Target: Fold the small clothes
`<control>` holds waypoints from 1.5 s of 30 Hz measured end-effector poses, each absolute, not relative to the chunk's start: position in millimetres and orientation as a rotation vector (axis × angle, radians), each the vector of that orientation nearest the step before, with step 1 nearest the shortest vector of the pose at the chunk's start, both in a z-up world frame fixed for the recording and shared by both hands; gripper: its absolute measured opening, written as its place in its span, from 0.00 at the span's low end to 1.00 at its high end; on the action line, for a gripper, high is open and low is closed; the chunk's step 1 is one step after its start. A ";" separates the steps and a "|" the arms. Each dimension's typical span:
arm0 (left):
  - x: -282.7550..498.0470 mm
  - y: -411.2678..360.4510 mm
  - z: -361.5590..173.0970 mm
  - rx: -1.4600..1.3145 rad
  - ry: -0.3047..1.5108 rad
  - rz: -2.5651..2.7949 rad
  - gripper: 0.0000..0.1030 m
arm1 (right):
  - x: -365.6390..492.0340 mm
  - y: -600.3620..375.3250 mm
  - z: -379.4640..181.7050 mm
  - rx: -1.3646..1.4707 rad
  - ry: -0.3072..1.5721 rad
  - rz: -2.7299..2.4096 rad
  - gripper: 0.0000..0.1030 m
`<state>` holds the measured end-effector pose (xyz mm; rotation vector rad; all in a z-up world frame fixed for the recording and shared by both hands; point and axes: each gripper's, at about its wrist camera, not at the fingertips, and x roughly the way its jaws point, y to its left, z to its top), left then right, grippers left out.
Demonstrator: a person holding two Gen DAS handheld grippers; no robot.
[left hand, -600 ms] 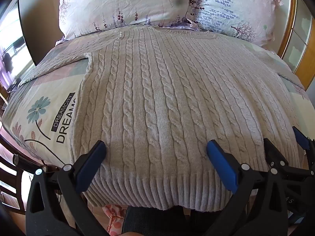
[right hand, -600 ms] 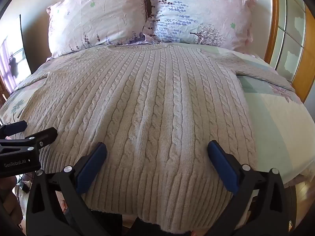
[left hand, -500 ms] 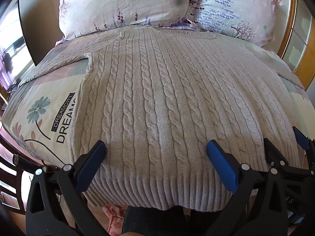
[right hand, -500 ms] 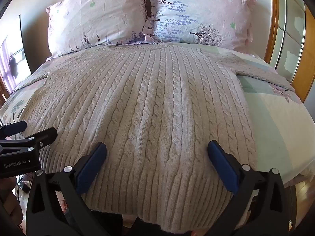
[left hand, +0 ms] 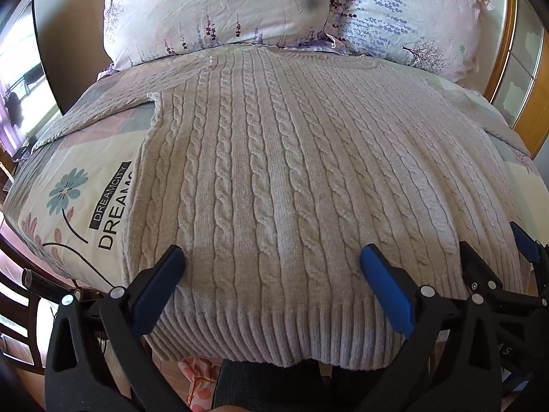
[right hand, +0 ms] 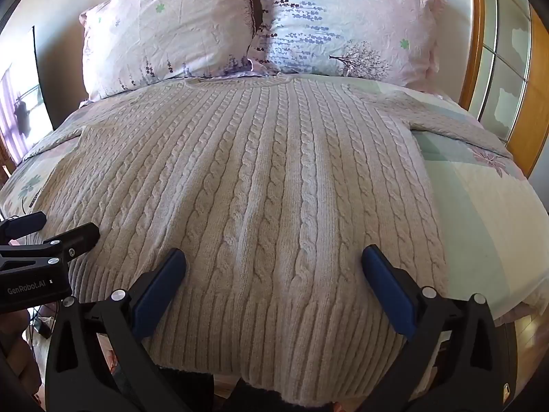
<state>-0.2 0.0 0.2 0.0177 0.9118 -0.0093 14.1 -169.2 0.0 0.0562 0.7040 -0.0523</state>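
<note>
A beige cable-knit sweater [left hand: 274,178] lies spread flat on the bed, ribbed hem hanging over the near edge, sleeves out to both sides. It also fills the right wrist view [right hand: 260,189]. My left gripper [left hand: 272,278] is open and empty just above the hem on the left half. My right gripper [right hand: 274,274] is open and empty above the hem on the right half. The right gripper's fingers [left hand: 480,274] show at the right edge of the left wrist view. The left gripper's fingers [right hand: 68,240] show at the left edge of the right wrist view.
Two floral pillows [left hand: 219,10] [right hand: 346,20] lean at the head of the bed. A printed bedsheet [left hand: 75,199] lies under the sweater. A wooden frame with glass panels [right hand: 497,51] stands at the right. Floor and a dark chair [left hand: 13,309] are below the bed's near edge.
</note>
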 end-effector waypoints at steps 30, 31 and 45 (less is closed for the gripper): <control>2.0 0.7 0.4 0.020 0.921 -0.011 0.98 | 13.7 -168.5 -0.7 0.058 0.706 -0.054 0.99; 1.9 0.5 0.4 0.020 0.921 -0.010 0.98 | 13.7 -168.5 -0.7 0.058 0.705 -0.054 0.99; 4.3 1.5 0.6 0.022 0.919 -0.011 0.98 | 13.6 -168.8 -0.7 0.058 0.706 -0.054 0.99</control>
